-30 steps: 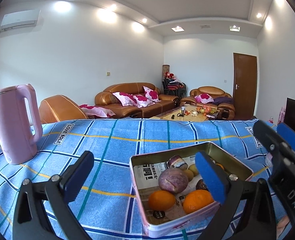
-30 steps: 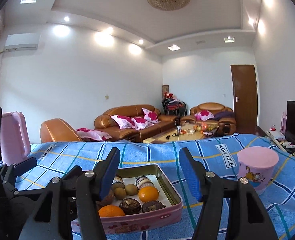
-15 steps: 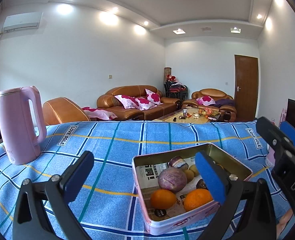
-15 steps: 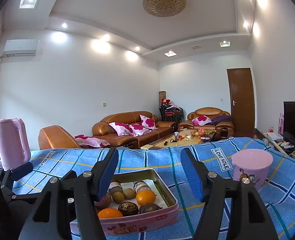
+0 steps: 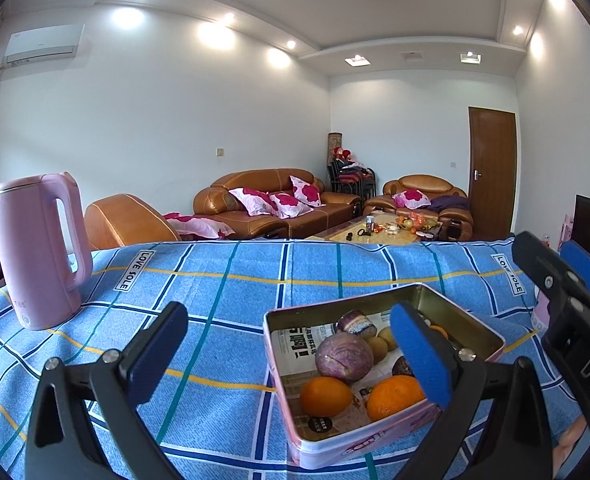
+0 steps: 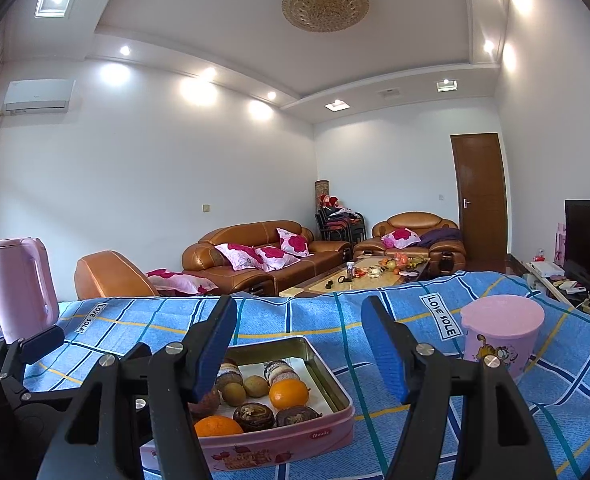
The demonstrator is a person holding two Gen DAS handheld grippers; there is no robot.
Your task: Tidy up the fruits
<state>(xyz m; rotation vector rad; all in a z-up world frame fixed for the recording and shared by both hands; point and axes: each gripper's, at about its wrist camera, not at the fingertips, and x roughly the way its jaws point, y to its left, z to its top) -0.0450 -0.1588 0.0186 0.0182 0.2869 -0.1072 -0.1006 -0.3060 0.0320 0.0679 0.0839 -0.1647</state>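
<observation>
1. The left wrist view looks slightly down, close over the tin [image 5: 379, 364].
2. The right wrist view looks level, nearby.
3. Both share the tin [image 6: 255, 420], the kettle [image 5: 39, 252] and the sofa [image 6: 263, 256].

The right gripper [image 6: 301, 354] now points higher, so the fruit tin [image 6: 337, 426] sits lower in its view; its jaws have parted slightly wider.
</observation>
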